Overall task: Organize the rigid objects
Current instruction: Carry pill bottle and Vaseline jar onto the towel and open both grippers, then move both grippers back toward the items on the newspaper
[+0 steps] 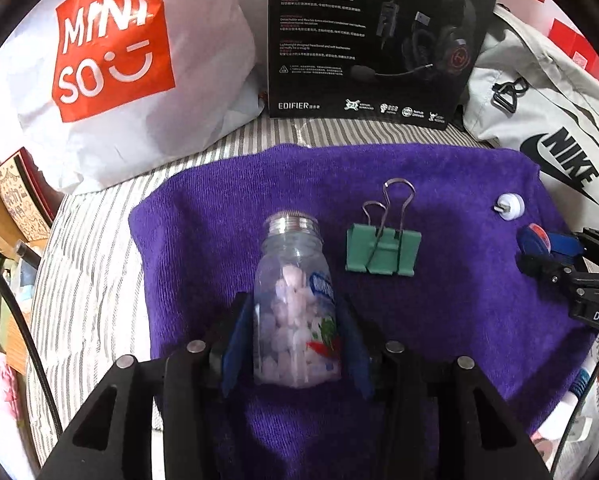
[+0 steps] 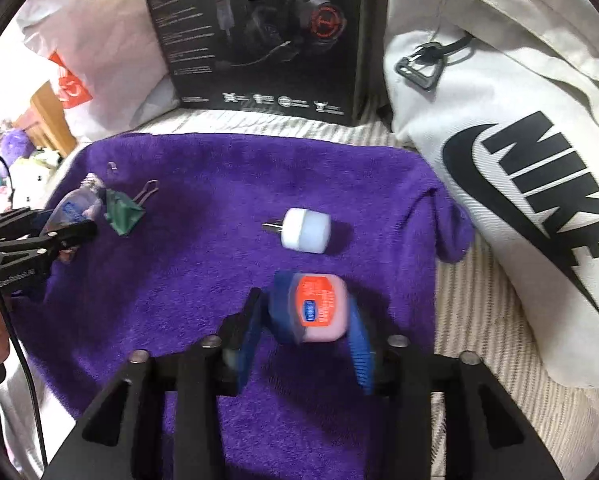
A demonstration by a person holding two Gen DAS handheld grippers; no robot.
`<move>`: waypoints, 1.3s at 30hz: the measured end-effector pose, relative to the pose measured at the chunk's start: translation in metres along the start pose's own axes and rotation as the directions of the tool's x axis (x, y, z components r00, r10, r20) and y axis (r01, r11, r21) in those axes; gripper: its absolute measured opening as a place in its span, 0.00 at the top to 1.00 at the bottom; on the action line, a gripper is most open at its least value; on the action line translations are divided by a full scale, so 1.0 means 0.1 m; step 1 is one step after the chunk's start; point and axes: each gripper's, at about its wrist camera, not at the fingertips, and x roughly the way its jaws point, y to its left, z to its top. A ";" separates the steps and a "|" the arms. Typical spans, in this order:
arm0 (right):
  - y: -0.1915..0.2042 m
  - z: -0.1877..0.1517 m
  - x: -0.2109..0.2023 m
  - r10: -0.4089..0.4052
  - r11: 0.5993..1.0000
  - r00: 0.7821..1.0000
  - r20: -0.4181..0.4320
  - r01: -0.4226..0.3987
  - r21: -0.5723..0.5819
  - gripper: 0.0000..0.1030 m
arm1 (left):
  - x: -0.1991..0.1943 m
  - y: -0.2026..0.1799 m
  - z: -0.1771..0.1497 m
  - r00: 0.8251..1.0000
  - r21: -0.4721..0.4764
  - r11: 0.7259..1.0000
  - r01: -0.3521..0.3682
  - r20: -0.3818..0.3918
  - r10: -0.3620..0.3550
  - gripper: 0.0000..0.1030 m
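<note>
**Two hand-held grippers low over purple towel**

Left hand-held gripper (image 1: 297, 344): jaws partly spread, clear candy bottle (image 1: 293, 304) lying between the pads on the purple towel (image 1: 439, 320). Green binder clip (image 1: 383, 252) at its 2 o'clock. Right hand-held gripper (image 2: 313, 320): jaws loosely around a small jar (image 2: 319, 308); contact unclear. White plug (image 2: 305, 231) at 12 o'clock.

In the left wrist view, a towel (image 1: 459, 300) fills mid-frame, with a bottle (image 1: 295, 300) at its centre, a binder clip (image 1: 383, 252) just right, and a small plug (image 1: 509, 206) further right. A headset box (image 1: 379, 40) stands at upper centre, a shopping bag (image 1: 119, 60) upper left, and a drawstring bag (image 1: 539, 120) upper right.
</note>
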 end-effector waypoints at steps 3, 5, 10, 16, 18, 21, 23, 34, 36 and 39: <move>0.05 -0.04 -0.01 -0.013 0.999 1.000 -0.011 0.012 -0.035 0.49 | -0.07 0.00 -0.10 1.000 0.005 1.000 0.006 -0.011 -0.006 0.48; 0.09 -0.07 -0.04 -0.028 0.998 0.999 -0.023 0.027 -0.050 0.49 | -0.11 -0.02 -0.17 1.000 0.010 1.000 -0.010 -0.014 0.010 0.48; 0.05 -0.18 -0.21 0.008 1.000 0.999 -0.035 -0.008 0.015 0.49 | -0.29 -0.02 -0.33 0.999 -0.040 0.999 0.015 -0.037 -0.016 0.48; 0.00 -0.46 -0.72 0.013 0.996 1.000 0.007 -0.014 0.092 0.49 | -0.91 -0.21 -0.71 0.998 -0.037 0.998 0.054 0.027 -0.053 0.48; -0.02 -0.61 -0.90 0.014 0.992 1.000 0.024 -0.016 0.125 0.48 | -1.05 -0.38 -0.85 0.995 -0.024 0.995 0.095 0.037 -0.094 0.48; -0.01 -0.88 -1.17 0.020 0.988 0.999 0.048 -0.027 0.153 0.45 | -1.08 -0.61 -1.01 0.992 0.001 0.992 0.126 0.012 -0.126 0.48; 0.02 -1.08 -1.31 0.010 0.987 0.998 0.059 -0.019 0.157 0.41 | -1.01 -0.77 -1.10 0.993 0.003 0.993 0.121 -0.020 -0.120 0.48; -0.01 -1.87 -1.70 0.042 0.969 0.998 0.054 -0.054 0.241 0.40 | -0.64 -0.94 -1.09 0.990 -0.083 0.990 0.110 -0.083 -0.117 0.46; -0.01 -1.95 -1.72 0.027 0.972 0.998 0.049 -0.038 0.230 0.40 | -0.62 -1.04 -1.08 0.990 -0.054 0.994 0.097 -0.093 -0.102 0.46; -0.03 -2.04 -1.71 0.015 0.974 0.999 0.042 -0.024 0.223 0.41 | -0.62 -1.18 -1.11 0.994 0.009 0.999 0.051 -0.097 -0.050 0.46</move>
